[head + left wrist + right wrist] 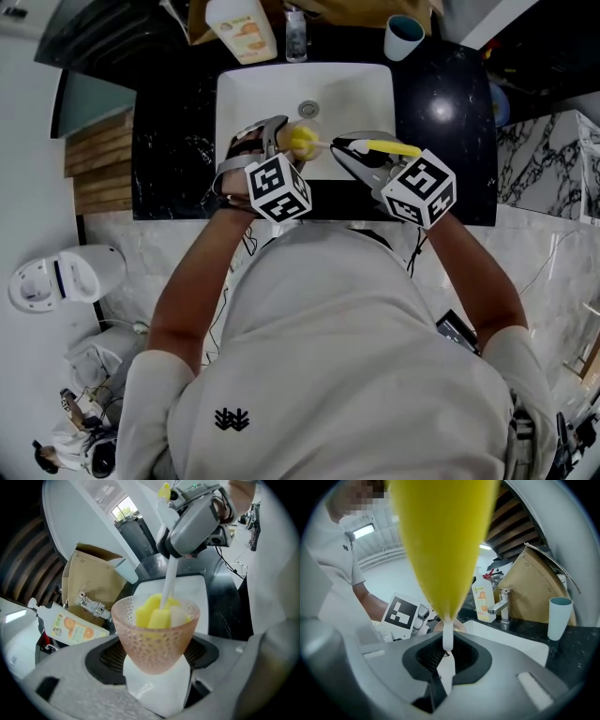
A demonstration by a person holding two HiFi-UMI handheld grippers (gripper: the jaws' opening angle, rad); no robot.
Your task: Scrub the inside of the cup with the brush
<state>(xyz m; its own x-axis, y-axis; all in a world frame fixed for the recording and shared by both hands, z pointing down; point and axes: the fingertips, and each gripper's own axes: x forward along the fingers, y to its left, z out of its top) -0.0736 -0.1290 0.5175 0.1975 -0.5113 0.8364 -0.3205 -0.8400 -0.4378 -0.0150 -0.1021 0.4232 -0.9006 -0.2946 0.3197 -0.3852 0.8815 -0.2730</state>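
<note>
Pink, dimpled cup (157, 639) is clamped low in my left gripper (157, 677), jaws wide, mouth tilted toward my right gripper (443, 667) over the sink (244, 94). Right gripper is closed on the brush (154, 613) handle. The brush's long axis runs straight into the cup, yellow sponge head inside.

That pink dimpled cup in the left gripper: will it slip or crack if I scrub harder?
The cup looks like translucent glass, so probably rigid but breakable. It tapers toward the base, where the jaws clamp it, so it may creep or tilt. The brush ends in soft yellow foam, which should cushion it.
</note>
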